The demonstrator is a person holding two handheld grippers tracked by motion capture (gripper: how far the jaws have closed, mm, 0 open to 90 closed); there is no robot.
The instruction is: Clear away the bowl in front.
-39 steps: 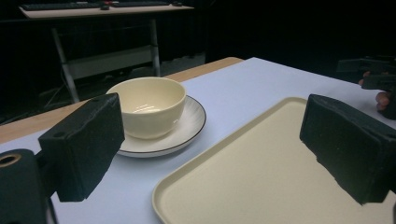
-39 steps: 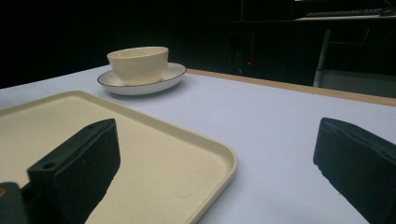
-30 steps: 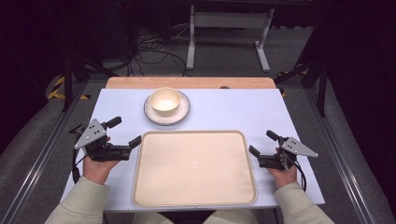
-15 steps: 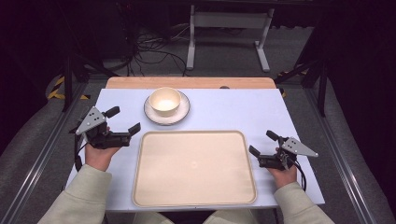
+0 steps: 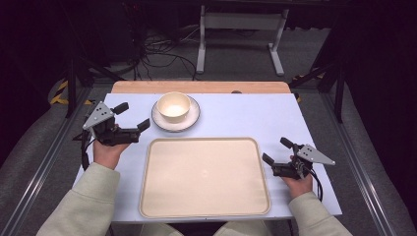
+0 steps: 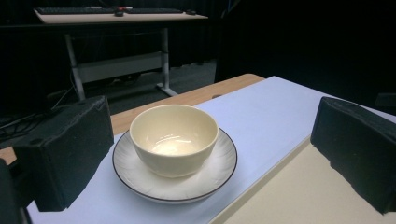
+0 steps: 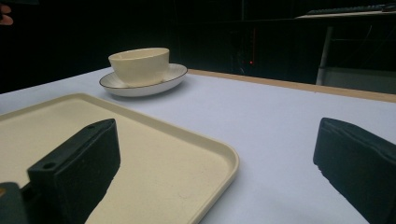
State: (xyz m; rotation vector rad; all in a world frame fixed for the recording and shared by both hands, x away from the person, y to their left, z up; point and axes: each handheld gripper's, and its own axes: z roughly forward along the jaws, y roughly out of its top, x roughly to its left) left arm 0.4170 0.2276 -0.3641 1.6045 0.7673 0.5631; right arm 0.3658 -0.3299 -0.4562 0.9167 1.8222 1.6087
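Note:
A cream bowl [image 5: 173, 106] sits on a white saucer [image 5: 161, 121] with a dark rim at the back of the table. In front of it lies a large cream tray [image 5: 205, 177] with nothing on it. My left gripper [image 5: 132, 115] is open, just left of the saucer, its jaws pointing at the bowl [image 6: 173, 139]. The saucer [image 6: 135, 172] lies ahead between those jaws. My right gripper [image 5: 277, 151] is open at the tray's right edge, resting low near the table. From there I see the tray's corner [image 7: 205, 154] and the bowl [image 7: 138, 64] far off.
The table has a pale blue top [image 5: 246, 115] and a wooden strip [image 5: 199, 87] along its far edge. Beyond it are a metal stand [image 5: 238, 22] and cables on the floor. Rails run along both sides of the table.
My left gripper has moved forward and to the right, from beside the tray's left edge to just left of the saucer. The right gripper has stayed put.

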